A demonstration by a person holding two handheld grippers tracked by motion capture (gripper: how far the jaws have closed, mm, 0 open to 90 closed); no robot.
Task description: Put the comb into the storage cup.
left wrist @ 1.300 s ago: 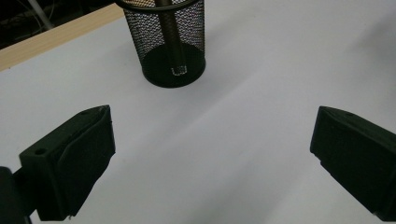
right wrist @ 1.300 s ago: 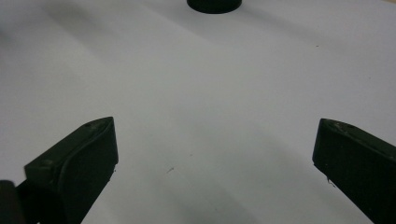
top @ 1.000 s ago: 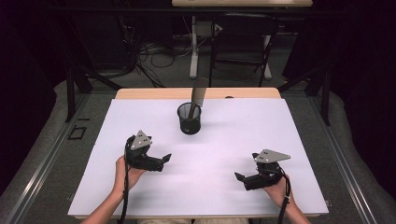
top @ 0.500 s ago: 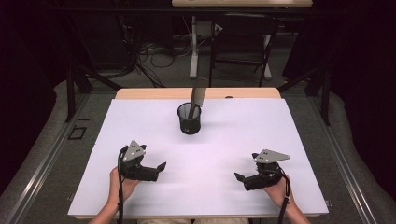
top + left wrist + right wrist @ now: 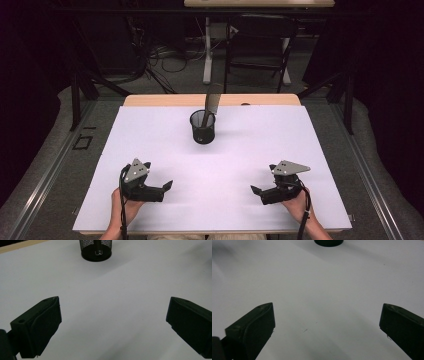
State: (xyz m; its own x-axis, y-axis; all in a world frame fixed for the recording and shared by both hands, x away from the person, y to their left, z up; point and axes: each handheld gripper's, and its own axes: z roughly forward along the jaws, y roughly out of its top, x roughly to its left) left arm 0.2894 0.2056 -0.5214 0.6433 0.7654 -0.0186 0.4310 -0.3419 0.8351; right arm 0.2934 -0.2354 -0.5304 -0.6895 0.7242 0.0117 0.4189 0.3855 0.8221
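A round black wire-mesh pen cup (image 5: 202,127) is standing upright on the far middle of the white sheet (image 5: 250,150) that is covering the wooden table (image 5: 150,100). Out of it a long, flat, dark tool (image 5: 211,102) is sticking up, its long axis running near vertical and leaning slightly away toward the table's far edge; what kind of tool it is cannot be told. The left gripper (image 5: 162,187) is resting near the sheet's near left corner, the right gripper (image 5: 257,191) near the near right, both well apart from the cup and each carrying a grey three-cornered plate. The left gripper view is showing the cup's fine mesh wall and solid round base (image 5: 96,255), with a dark shaft inside, which the high view leaves too small to make out. In both gripper views the blocky matte black jaws are standing wide apart with nothing between them but the smooth white sheet.
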